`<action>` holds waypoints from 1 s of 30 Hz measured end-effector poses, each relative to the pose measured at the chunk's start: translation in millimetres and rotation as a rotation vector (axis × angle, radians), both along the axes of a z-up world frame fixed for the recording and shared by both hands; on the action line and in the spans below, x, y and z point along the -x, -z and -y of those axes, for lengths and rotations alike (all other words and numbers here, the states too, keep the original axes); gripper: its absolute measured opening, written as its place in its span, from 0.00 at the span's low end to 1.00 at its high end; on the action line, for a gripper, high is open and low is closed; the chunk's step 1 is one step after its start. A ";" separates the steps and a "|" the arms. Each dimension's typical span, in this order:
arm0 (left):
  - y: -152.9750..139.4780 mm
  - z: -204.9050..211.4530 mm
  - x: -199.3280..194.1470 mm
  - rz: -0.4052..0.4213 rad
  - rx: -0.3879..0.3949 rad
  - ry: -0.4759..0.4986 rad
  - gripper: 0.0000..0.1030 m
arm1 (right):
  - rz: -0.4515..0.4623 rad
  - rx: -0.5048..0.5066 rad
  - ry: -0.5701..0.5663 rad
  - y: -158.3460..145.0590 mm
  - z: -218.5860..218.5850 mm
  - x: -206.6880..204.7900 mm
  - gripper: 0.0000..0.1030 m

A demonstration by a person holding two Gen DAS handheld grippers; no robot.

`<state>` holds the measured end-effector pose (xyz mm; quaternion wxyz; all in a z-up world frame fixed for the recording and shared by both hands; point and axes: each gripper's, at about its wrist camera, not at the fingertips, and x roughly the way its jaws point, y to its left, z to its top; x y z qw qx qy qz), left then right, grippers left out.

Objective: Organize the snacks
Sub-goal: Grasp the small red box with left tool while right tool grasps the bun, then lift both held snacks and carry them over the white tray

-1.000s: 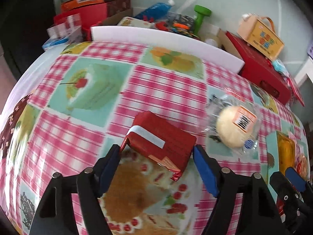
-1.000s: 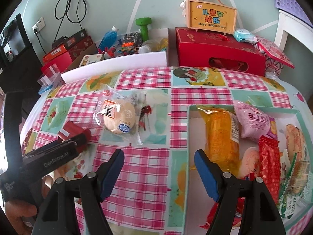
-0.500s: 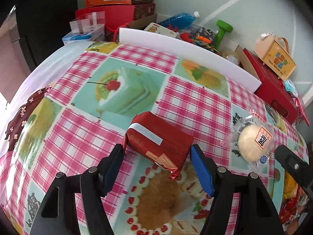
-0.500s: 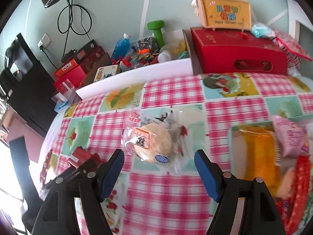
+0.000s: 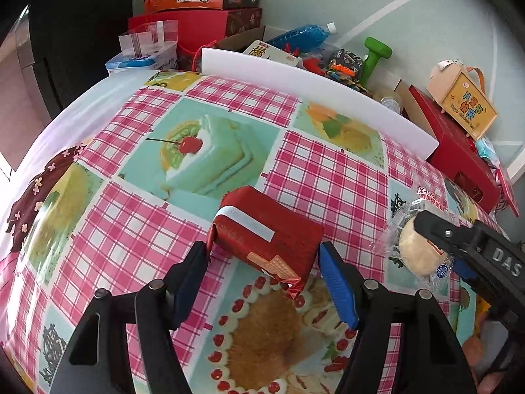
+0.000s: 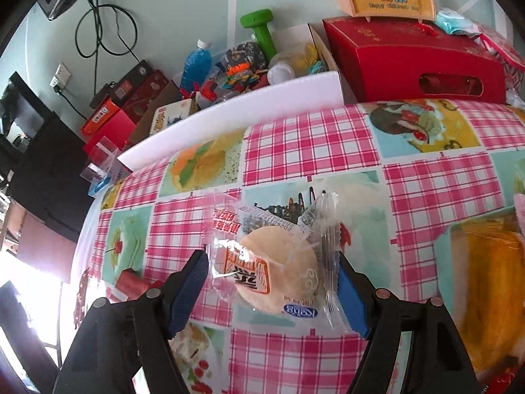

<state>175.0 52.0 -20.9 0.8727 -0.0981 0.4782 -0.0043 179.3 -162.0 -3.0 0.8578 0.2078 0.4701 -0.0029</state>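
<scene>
The left wrist view centres on a red foil snack pack [image 5: 267, 234] lying on the surface [image 5: 328, 177], which is covered by a pink checked cloth with cake pictures; the right wrist view shows that pack only as a small red shape at its lower left [image 6: 131, 282]. The left gripper [image 5: 262, 275] points steeply down with its blue pads on either side of the pack, the left pad at the pack's corner and the right pad just beside its end; whether they press on it cannot be told. The right gripper [image 6: 272, 289] also tilts down, its jaws standing apart around a round pale bun in a clear wrapper [image 6: 279, 275], the pads close to the wrapper's edges without visibly squeezing it. In the left wrist view that bun [image 5: 416, 249] appears at the right edge, partly behind the black body of the right gripper. Only the right wrist view shows a yellow packaged snack [image 6: 492, 289] at its right edge. Along the far side of the surface runs a white foam strip [image 6: 229, 111]; behind it sit a green dumbbell [image 6: 259, 29], a blue bottle [image 6: 197, 62] and a red box [image 6: 410, 62] against a pale green wall.
</scene>
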 end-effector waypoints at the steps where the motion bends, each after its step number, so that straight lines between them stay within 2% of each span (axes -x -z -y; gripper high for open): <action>1: 0.5 0.2 -0.1 -0.001 0.001 0.001 0.68 | -0.006 -0.007 -0.001 2.7 -0.3 -1.7 0.76; 6: 3.2 2.0 -0.9 -0.017 0.000 0.003 0.68 | -0.015 -0.028 0.010 10.0 1.4 -1.5 0.76; 11: 3.5 4.0 -1.4 -0.018 -0.006 0.012 0.68 | -0.012 -0.029 0.021 8.3 3.8 2.4 0.68; 17: 4.4 7.2 -1.5 -0.017 -0.026 0.021 0.68 | -0.007 -0.035 0.043 7.5 11.2 15.5 0.65; 23: 2.9 13.3 1.2 -0.028 -0.036 0.042 0.58 | -0.018 -0.018 0.055 7.0 13.5 35.2 0.65; 24: 2.3 14.8 1.7 -0.031 -0.033 0.045 0.47 | -0.021 -0.014 0.055 6.9 12.9 37.7 0.65; 25: 1.8 16.4 2.3 -0.035 -0.023 0.051 0.32 | -0.023 -0.012 0.054 6.5 12.6 41.0 0.65; 27: 1.6 20.3 3.6 -0.040 -0.016 0.059 0.30 | -0.027 -0.010 0.052 5.9 13.3 48.9 0.65; 30: 2.9 27.3 4.8 -0.039 -0.053 0.081 0.30 | -0.032 -0.003 0.050 6.0 12.7 57.4 0.65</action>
